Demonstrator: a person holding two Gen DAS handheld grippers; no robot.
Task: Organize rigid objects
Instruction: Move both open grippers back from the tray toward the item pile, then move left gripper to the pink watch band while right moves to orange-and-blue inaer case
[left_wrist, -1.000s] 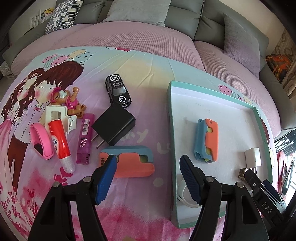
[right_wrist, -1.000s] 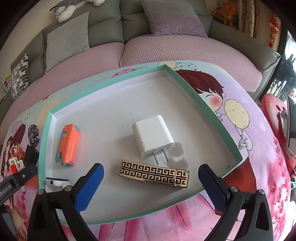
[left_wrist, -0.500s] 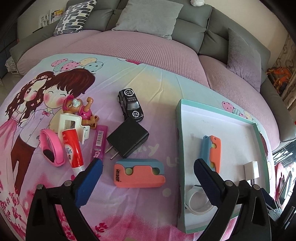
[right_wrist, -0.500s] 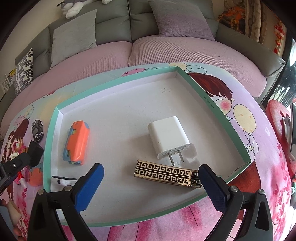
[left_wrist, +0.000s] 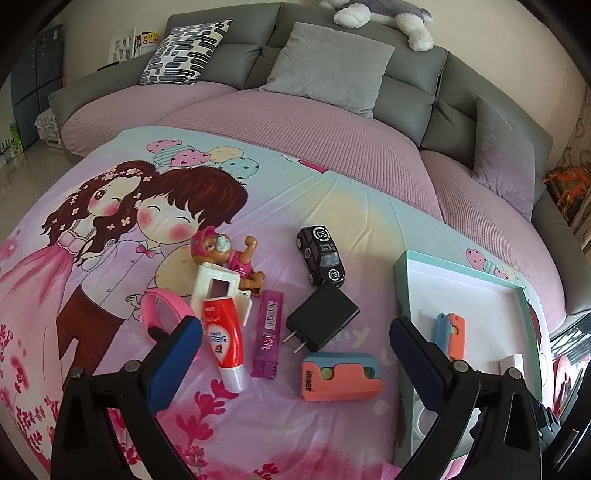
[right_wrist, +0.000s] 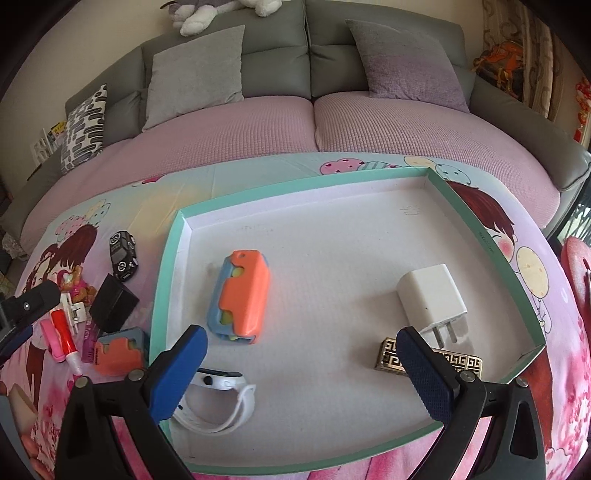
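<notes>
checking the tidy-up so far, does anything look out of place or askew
Nothing looks damaged or spilled. One orange-and-blue case lies in the tray, while its twin sits outside on the sheet among the unsorted pile. Both grippers are open.

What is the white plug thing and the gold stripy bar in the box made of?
The white charger looks like smooth, matte-to-satin hard plastic, with two metal prongs. The gold patterned bar looks like shiny metal or metallic-coated plastic: its gold lines glint. I can't tell which.
</notes>
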